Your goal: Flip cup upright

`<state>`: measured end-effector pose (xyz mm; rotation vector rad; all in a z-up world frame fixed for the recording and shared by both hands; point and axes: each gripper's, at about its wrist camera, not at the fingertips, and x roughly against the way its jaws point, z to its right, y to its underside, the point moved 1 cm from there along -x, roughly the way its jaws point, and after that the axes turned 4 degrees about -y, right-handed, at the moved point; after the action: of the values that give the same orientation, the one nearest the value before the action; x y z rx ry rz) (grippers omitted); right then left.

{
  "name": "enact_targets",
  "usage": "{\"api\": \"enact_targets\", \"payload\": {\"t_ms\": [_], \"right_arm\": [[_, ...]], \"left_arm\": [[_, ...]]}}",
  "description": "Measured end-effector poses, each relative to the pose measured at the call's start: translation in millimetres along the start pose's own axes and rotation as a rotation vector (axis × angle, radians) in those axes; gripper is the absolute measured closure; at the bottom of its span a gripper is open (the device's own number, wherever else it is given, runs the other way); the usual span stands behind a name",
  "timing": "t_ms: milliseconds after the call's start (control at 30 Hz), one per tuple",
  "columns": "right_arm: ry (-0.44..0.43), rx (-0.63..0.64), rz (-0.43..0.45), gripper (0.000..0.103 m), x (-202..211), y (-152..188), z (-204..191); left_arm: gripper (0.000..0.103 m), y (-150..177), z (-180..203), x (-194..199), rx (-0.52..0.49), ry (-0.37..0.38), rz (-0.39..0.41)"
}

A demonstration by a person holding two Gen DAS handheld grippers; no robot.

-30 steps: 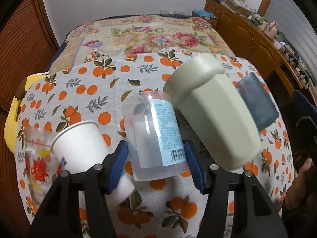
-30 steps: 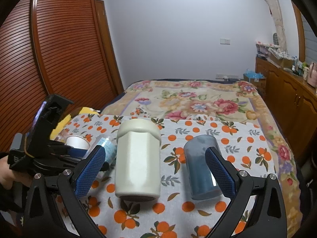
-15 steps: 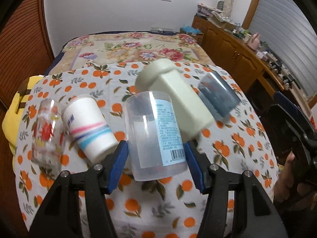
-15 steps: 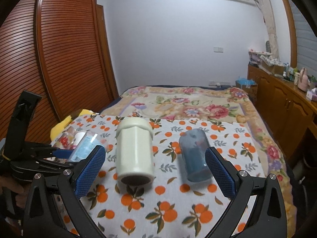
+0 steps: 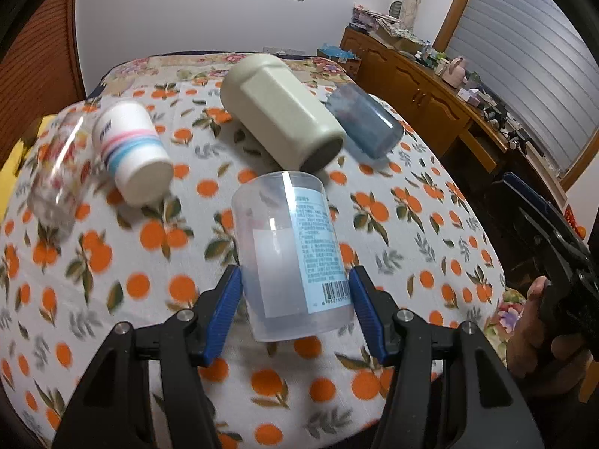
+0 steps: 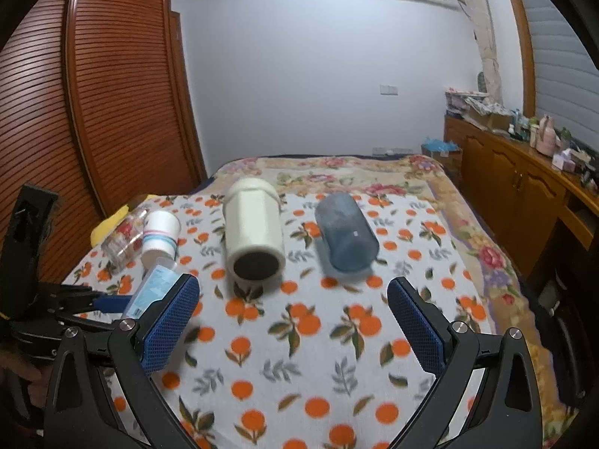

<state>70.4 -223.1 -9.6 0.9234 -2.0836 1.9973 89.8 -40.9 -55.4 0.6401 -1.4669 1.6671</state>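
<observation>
My left gripper (image 5: 295,314) is shut on a clear plastic cup (image 5: 292,254) with a blue-and-white label and holds it off the orange-print cloth, closed base pointing away from me. The same cup (image 6: 151,292) shows at the left of the right wrist view, tilted in the left gripper (image 6: 112,301). My right gripper (image 6: 294,325) is open and empty, low over the cloth near its front. A cream faceted cup (image 6: 254,235) and a blue translucent cup (image 6: 346,235) stand upside down beyond it.
A paper cup with pink and blue stripes (image 5: 131,153) and a clear printed glass (image 5: 60,172) stand upside down at the left. The cloth covers a table (image 6: 318,355) in front of a floral bed. A wooden wardrobe (image 6: 93,112) is left, a cabinet (image 6: 524,194) right.
My left gripper has lifted the clear cup higher and drawn it back toward me, away from the other cups. My right gripper has also pulled back and stays open.
</observation>
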Motion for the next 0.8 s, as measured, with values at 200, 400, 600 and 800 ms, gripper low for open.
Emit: {"api": "enact_targets", "payload": {"t_ms": [200, 400, 600, 800], "right_arm": [[0.007, -0.015, -0.026, 0.001, 2.1, 11.2, 4.2], [0.008, -0.013, -0.045, 0.001, -4.0, 16.2, 2.9], [0.011, -0.007, -0.055, 0.001, -8.2, 16.5, 1.9], [0.007, -0.005, -0.065, 0.001, -11.1, 16.9, 0.2]], "left_arm": [[0.045, 12.9, 7.0, -2.7, 0.004, 0.018, -0.012], [0.045, 17.3, 10.8, -13.1, -0.004, 0.020, -0.027], [0.044, 18.3, 9.0, -17.5, 0.001, 0.018, -0.026], [0.042, 18.3, 7.6, -15.1, -0.001, -0.005, -0.019]]}}
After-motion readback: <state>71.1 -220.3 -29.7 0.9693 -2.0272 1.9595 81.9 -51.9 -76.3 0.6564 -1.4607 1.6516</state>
